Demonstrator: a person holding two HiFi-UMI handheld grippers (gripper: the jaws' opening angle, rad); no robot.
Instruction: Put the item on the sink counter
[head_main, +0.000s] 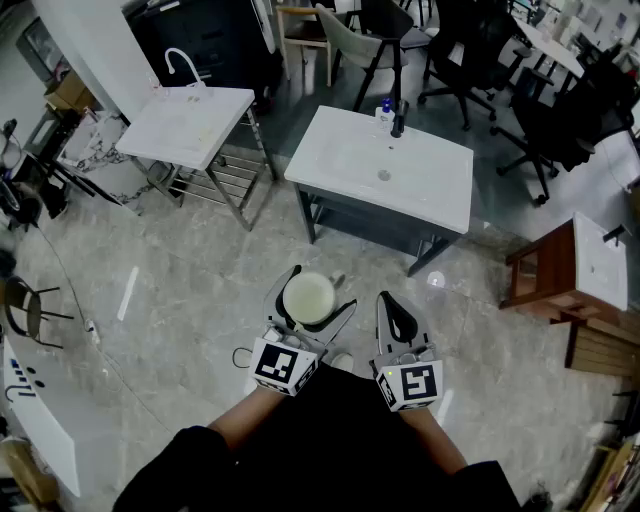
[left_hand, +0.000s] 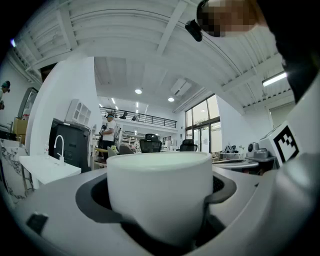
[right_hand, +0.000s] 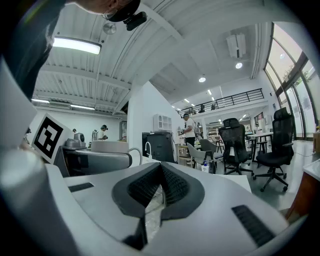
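Note:
A white cup (head_main: 309, 297) sits upright between the jaws of my left gripper (head_main: 310, 300), which is shut on it; in the left gripper view the cup (left_hand: 160, 192) fills the gap between the dark pads. My right gripper (head_main: 398, 315) is held beside it, shut and empty, its pads (right_hand: 172, 187) meeting at the tips. Both are held over the floor in front of the white sink counter (head_main: 420, 190), whose dark faucet (head_main: 398, 118) stands at its far edge with a small bottle (head_main: 384, 110) beside it.
A second white sink stand (head_main: 185, 125) with a curved tap stands at the left. A wooden cabinet with a basin (head_main: 575, 275) is at the right. Office chairs (head_main: 470, 60) stand behind the counter. A dark chair (head_main: 25, 310) is at far left.

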